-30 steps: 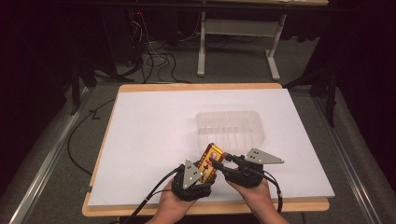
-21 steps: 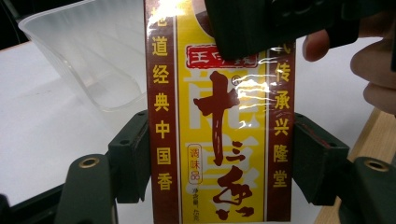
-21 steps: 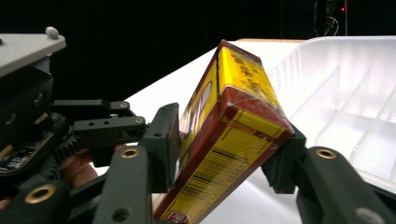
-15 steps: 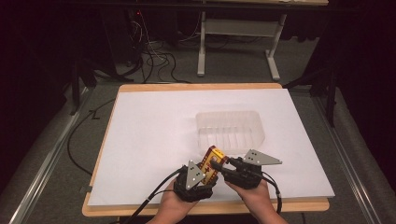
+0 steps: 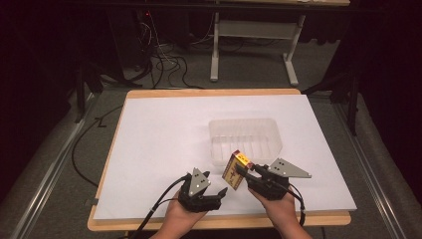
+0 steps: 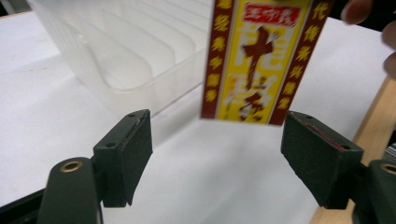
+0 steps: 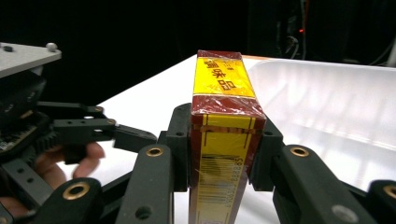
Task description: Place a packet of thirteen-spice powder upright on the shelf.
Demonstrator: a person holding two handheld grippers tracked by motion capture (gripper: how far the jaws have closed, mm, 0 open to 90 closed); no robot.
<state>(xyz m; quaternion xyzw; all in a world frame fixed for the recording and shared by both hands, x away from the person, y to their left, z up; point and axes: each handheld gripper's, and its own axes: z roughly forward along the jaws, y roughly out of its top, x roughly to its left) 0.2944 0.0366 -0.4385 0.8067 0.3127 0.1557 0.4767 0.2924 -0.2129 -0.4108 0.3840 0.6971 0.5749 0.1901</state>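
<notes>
A tall yellow and dark red carton (image 5: 234, 168) with a barcode is held just above the white table, close to its near edge. My right gripper (image 5: 247, 174) is shut on it; its jaws have just been closing, and in the right gripper view both pads clamp the carton (image 7: 223, 116) at its narrow sides. Left of it, my left gripper (image 5: 215, 195) is open. Its jaws have just been opening, and in the left gripper view the pads (image 6: 135, 144) stand wide apart, with the carton's printed face (image 6: 261, 60) just beyond them, untouched.
A clear ribbed plastic tray (image 5: 246, 138) lies right behind the carton, also seen as the tray (image 6: 116, 56) and the tray (image 7: 327, 102). The table's white sheet (image 5: 164, 129) ends at a wooden front edge (image 5: 219, 225). Cables trail off the near left corner.
The left gripper's jaws have spread and come off the carton, drawing slightly back. The right gripper's jaws have closed on it, and the carton now leans a little further right.
</notes>
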